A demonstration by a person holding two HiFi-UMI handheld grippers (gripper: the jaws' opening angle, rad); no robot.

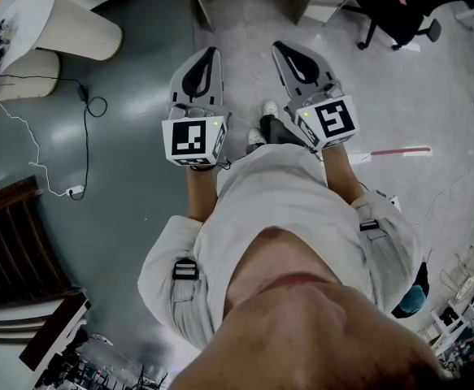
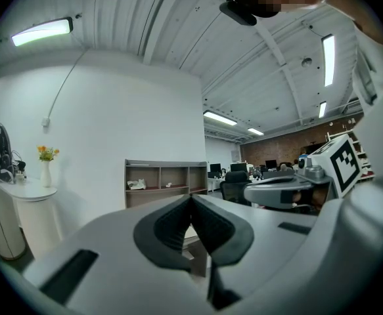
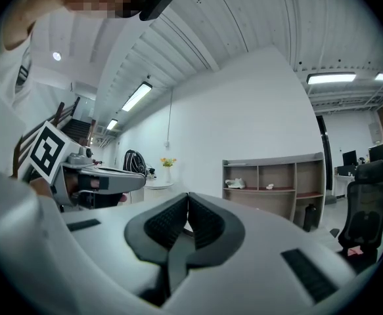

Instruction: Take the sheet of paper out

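The pale items (image 3: 234, 184) on the shelf (image 3: 290, 191) are too small to identify.

Pair of hand-held grippers carried side by side ahead of the torso, both pointing level and a little apart from each other. The left gripper (image 1: 210, 54) has its jaws closed tip to tip with nothing between them, the left marker cube (image 1: 193, 139) at its rear facing up and the bare left forearm (image 1: 200, 192) behind it. The right gripper (image 1: 280, 47) matches it, jaws pressed together and empty, angled slightly outward, the right marker cube (image 1: 330, 120) sitting ahead of the bare right forearm (image 1: 342, 173)
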